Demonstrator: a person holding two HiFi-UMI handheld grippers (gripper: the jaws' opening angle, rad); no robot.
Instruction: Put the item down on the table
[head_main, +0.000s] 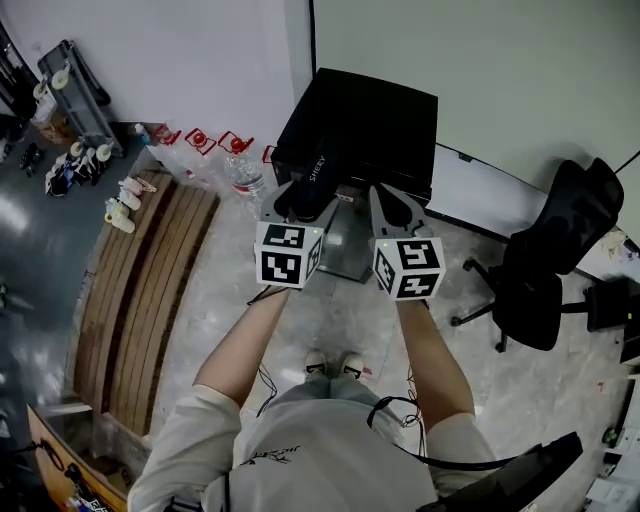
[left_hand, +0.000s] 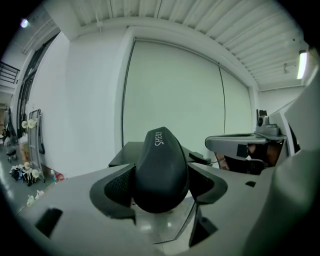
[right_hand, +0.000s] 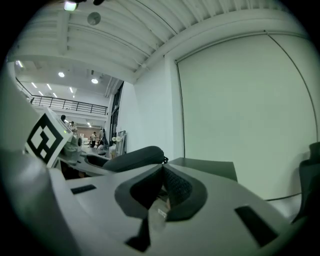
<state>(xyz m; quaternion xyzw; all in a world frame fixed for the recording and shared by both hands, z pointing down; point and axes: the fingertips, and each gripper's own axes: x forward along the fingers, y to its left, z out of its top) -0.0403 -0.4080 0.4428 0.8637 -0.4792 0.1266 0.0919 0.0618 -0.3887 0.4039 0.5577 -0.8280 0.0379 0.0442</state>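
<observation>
Two grey handheld two-jaw grippers, held out side by side ahead of the person's body, over a glossy grey floor (head_main: 350, 320).

1. Left gripper (head_main: 303, 200). Jaws wide, with the dark ribbed pads (left_hand: 119, 186) pressed on either flank of item 3.

2. Right gripper (right_hand: 163, 187). Jaws narrow, pad tips meeting, with nothing between them. It is just right of the left gripper and apart from item 3.

3. Black smooth oval hard-shell case (left_hand: 161, 170), with pale lettering on its far upper end. It stands clamped between the left gripper's pads, tilted up and away, its far end rising above them. It is held in the air and rests on no surface.

4. Black square-topped table (head_main: 370, 115), far of both grippers, against a pale wall. From the head view the case's far end overlaps the table's near edge. Whether the case is already over the top cannot be told.

5. Black wheeled office chair (head_main: 560, 260), at the right, well apart from the grippers.

6. Brown slatted wooden boards (head_main: 140, 300), lying flat on the floor at the left.

7. Clear plastic bottles (head_main: 245, 178), on the floor between the boards and the table.

8. Pale shoes (head_main: 335, 362) of the person, on the floor, near of the grippers.
</observation>
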